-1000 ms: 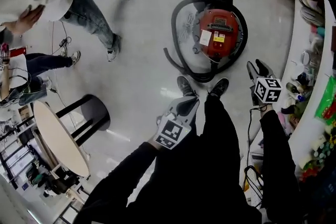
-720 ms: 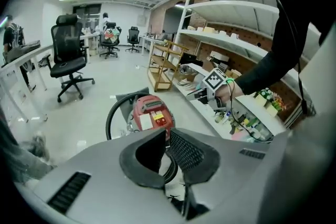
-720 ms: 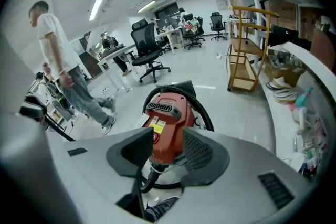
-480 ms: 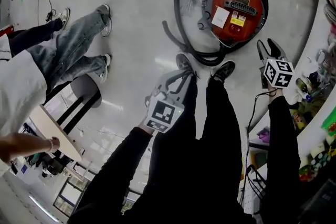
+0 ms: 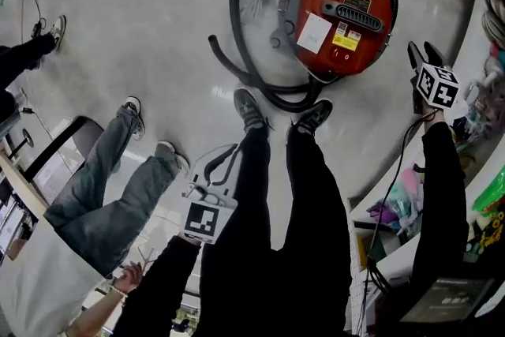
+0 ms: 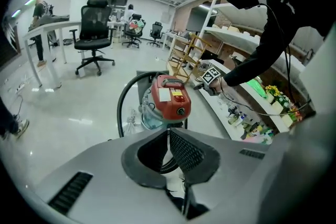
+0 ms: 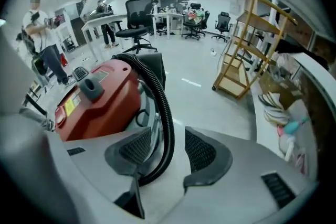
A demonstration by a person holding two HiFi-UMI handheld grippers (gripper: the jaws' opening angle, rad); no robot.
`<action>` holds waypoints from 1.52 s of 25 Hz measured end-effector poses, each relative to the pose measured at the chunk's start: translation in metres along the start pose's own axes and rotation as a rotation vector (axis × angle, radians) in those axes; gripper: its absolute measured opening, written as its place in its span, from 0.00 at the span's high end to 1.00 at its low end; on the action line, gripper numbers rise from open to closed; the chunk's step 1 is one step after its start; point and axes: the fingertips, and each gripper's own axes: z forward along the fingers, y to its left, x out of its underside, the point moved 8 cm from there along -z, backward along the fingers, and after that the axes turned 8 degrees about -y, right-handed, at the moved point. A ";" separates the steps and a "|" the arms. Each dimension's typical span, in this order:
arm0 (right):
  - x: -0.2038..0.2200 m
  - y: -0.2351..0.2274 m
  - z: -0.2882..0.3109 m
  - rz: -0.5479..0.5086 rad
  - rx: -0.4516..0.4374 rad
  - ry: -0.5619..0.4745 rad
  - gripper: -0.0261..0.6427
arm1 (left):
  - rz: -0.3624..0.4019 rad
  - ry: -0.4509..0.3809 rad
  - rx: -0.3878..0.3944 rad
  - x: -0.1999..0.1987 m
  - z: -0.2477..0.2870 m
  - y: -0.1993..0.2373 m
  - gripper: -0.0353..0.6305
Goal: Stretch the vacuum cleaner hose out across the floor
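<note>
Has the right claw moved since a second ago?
Yes. The right claw has come up the picture beside the vacuum, from below its body. Its jaws have just been opening, nothing between them yet.

The hose (image 5: 232,4) runs out of sight behind the red vacuum cleaner (image 5: 343,20).

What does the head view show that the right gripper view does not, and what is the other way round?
Only the head view shows the person's legs and shoes, the left gripper, and the loose end of the hose on the floor. Only the right gripper view shows a wooden rack, an office chair, and the right gripper with its jaws apart, having just been opening, the hose in line between them, ungripped. Both show the red vacuum cleaner with the hose looped round it.
</note>
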 end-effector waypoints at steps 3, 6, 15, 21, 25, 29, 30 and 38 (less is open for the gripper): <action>-0.033 -0.009 0.036 -0.061 -0.034 -0.036 0.67 | -0.051 0.024 -0.041 0.017 -0.001 -0.001 0.91; -0.064 -0.001 0.070 -0.151 -0.067 -0.076 0.67 | -0.071 0.028 -0.065 0.031 0.000 -0.003 0.91; -0.092 0.020 0.146 -0.296 -0.190 -0.051 0.67 | -0.181 0.048 -0.194 0.060 -0.008 0.008 0.91; -0.081 0.022 0.164 -0.348 -0.228 -0.047 0.67 | -0.231 0.031 -0.209 0.060 -0.004 0.005 0.91; -0.082 0.021 0.174 -0.325 -0.237 -0.047 0.65 | -0.236 0.012 -0.206 0.055 -0.001 0.006 0.91; -0.083 0.017 0.177 -0.247 -0.239 -0.056 0.62 | -0.254 -0.026 -0.199 0.042 0.003 0.008 0.91; -0.083 0.017 0.176 -0.246 -0.251 -0.062 0.63 | -0.248 -0.036 -0.195 0.037 0.003 0.008 0.91; -0.092 0.025 0.168 -0.469 -0.291 -0.029 0.71 | -0.203 -0.051 -0.194 0.027 0.002 0.008 0.91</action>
